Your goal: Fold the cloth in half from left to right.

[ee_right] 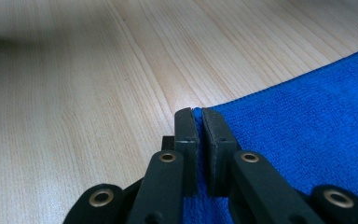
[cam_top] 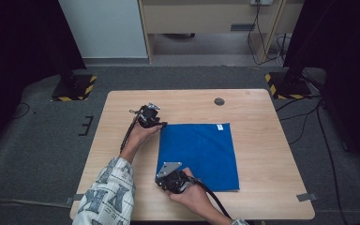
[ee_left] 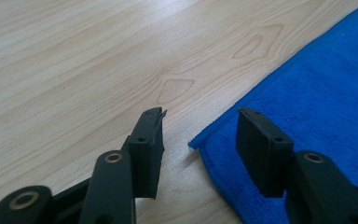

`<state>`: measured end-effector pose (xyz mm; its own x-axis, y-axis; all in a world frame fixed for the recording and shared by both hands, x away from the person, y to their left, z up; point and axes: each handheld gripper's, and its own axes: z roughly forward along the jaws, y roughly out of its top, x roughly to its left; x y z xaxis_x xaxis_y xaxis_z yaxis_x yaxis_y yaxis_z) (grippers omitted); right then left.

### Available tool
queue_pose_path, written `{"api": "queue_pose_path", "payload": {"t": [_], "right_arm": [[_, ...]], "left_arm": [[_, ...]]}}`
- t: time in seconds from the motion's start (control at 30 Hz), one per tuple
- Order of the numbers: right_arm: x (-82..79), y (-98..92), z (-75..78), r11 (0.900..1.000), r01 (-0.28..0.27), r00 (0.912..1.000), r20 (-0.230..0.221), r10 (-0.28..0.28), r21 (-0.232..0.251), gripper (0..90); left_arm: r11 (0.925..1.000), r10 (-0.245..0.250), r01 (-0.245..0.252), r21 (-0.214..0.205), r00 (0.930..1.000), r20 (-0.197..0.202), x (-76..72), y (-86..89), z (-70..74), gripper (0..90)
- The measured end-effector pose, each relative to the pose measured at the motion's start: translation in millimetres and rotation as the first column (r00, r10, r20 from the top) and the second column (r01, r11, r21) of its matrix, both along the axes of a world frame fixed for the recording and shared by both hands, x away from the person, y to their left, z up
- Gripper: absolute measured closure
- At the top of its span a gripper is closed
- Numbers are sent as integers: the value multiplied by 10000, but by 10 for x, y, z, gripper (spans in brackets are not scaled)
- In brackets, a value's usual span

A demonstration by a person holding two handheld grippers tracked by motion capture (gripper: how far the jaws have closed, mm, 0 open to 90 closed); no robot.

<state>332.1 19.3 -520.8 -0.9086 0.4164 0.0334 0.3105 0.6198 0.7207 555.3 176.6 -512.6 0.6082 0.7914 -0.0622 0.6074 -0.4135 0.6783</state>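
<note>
A blue cloth [cam_top: 199, 154] lies flat on the wooden table [cam_top: 267, 140], with a small white label [cam_top: 220, 127] at its far edge. My left gripper [cam_top: 161, 125] rests low at the cloth's far left corner. In the left gripper view its jaws [ee_left: 201, 122] stand open, one on bare wood and one over the cloth [ee_left: 317, 93], with the corner between them and untouched. My right gripper [cam_top: 161, 181] is at the near left corner. In the right gripper view it [ee_right: 199, 113] is shut on the edge of the cloth [ee_right: 307, 112].
A small dark round spot [cam_top: 219, 101] marks the table's far side. Bare wood [ee_left: 74, 56] surrounds the cloth on all sides. Two stand bases with yellow-black stripes [cam_top: 72, 86] [cam_top: 286, 85] sit on the grey floor beyond the table, with cables trailing at the right.
</note>
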Motion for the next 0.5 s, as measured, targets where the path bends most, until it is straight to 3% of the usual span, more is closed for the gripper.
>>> {"api": "queue_pose_path", "payload": {"t": [0.27, 0.43, 0.5], "right_arm": [[-9, -7, 16, 10000, 27, 10000, -68, -27, 65, 858], [-15, 2, 35, 10000, 28, 10000, -23, -28, 90, 859], [-21, 7, 45, 10000, 6, 10000, 17, -6, 92, 859]], "left_arm": [[9999, -87, 91, 135, 9995, -295, 25, -39, -91, 616], [9998, -208, 207, -25, 9985, -500, 0, -45, -84, 837], [9997, -147, 138, -197, 9987, -485, -6, -41, -72, 883]]}}
